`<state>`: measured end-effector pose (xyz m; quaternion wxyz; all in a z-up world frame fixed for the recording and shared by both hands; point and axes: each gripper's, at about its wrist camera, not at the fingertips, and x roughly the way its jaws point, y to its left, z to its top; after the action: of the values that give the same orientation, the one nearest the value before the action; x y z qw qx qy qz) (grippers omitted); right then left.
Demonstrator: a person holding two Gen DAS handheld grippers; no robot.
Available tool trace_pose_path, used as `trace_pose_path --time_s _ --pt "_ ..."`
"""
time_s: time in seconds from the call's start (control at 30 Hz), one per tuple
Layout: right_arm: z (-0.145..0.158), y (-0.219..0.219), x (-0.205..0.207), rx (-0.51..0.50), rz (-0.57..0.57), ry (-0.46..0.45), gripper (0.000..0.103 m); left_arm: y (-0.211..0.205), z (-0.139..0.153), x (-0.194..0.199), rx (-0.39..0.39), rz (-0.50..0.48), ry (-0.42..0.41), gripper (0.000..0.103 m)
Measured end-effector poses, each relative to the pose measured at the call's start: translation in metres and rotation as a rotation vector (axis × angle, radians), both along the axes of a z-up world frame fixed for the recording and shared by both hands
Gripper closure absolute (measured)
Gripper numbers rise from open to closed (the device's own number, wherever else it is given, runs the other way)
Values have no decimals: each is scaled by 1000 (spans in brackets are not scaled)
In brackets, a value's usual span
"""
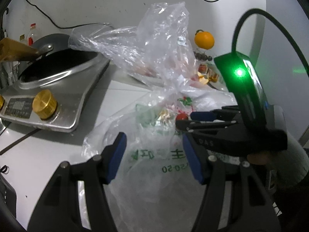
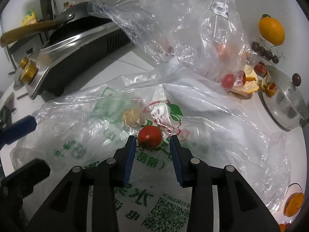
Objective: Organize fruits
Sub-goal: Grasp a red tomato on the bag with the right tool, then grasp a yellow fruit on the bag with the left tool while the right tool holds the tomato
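Landmark: the printed plastic bag (image 2: 135,183) with green lettering lies flat on the white worktop (image 2: 119,61); other places are told from it.
Tomato: a small red tomato (image 2: 150,136) sits on top of the printed bag, near its middle, just ahead of the right claw's tips.
Right claw: the right claw (image 2: 152,138) points down at the bag, its blue pads on either side of the tomato; the left pad looks to touch the tomato's edge, the right pad stands clear of it, so the claw is released and grasps nothing.
Left claw: the left claw (image 1: 153,143) hovers over the near end of the printed bag, jaws parted with only bag film below them; it is released and empty.
Lump in bag: a pale yellow lump (image 2: 132,117) shows through the film, just beyond the tomato.
Clear bag: a crumpled clear bag (image 2: 193,29) rises behind the printed bag; another small tomato (image 2: 227,80) lies at its right foot beside orange peel (image 2: 249,86).
Orange: a whole orange (image 2: 272,31) stands well beyond the printed bag, to the right, with dark cherries (image 2: 264,51) just before it.
Pot lid: a steel lid (image 2: 285,104) rests right of the printed bag.
Stove: a steel stove (image 2: 77,58) with a dark pan (image 2: 77,22) stands left of the bag.
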<state>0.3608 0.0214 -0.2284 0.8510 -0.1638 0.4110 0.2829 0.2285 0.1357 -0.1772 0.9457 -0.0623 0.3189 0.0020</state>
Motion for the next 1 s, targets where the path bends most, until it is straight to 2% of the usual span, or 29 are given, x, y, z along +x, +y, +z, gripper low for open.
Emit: trace_pose_path --time_s 0.2,0.37,0.5,0.73,1.0 --pt "-3 4 2 9 11 8 65 -5 3 -4 20 -10 -6 41" --pt "-5 4 3 17 15 13 73 -9 0 0 31 -25 22 41" --pt "4 -3 -4 29 13 -10 73 -14 2 3 37 -41 22 41" --pt "27 -44 -26 138 -36 -31 73 -29 14 15 85 -60 26 41" --pt "29 -77 -52 195 -73 -51 73 -42 15 47 66 -62 61 41"
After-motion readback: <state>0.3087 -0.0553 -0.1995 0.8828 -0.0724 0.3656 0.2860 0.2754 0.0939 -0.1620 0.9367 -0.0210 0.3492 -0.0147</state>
